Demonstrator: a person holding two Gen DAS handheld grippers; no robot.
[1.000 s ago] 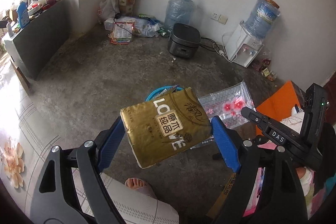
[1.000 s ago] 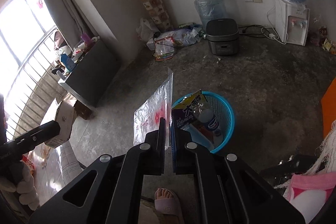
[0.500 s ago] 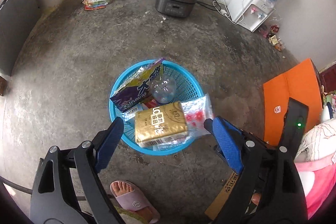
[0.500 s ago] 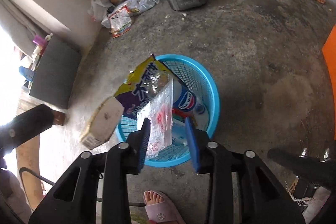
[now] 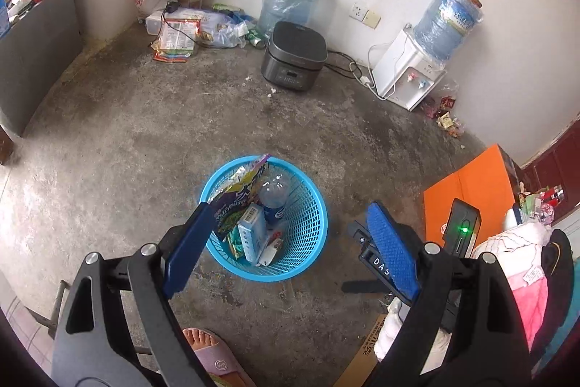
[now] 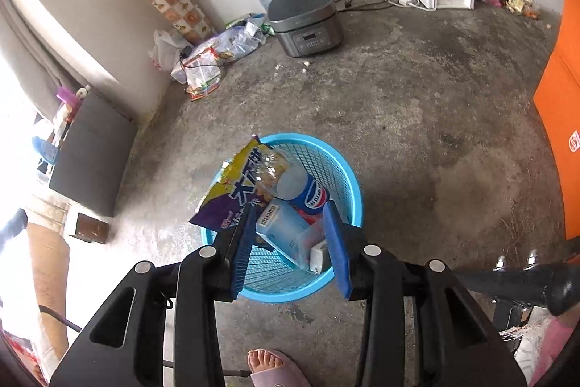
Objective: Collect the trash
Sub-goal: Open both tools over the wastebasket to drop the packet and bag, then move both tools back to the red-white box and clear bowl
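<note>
Sitting on the bare concrete floor (image 5: 108, 140), the blue mesh basket (image 5: 308, 216) now holds the room's latest pickings: a purple-and-yellow snack bag (image 5: 235, 196) leaning over its far-left rim, a Pepsi bottle (image 5: 273, 198) upright beside it, and a pale blue carton (image 5: 252, 231) standing among smaller scraps. A second ago the left gripper (image 5: 290, 249) carried a gold tissue pack and the right gripper (image 6: 290, 243) pinched a clear red-printed bag; both were let go over the basket half a second back, and neither can be clearly made out in it now. Both grippers hover above the near rim with fingers spread wide and nothing between them, the left pair the wider of the two. That release looks to close this round of collecting. More litter remains along the far wall: wrappers and plastic bags (image 5: 181, 38) in the far-left corner, and small packets (image 5: 444, 118) to the right of the water dispenser (image 5: 406, 78). A grey rice cooker (image 5: 293, 60) sits between those two patches. A sandalled foot (image 6: 270, 367) shows at the near edge, just short of the basket.
</note>
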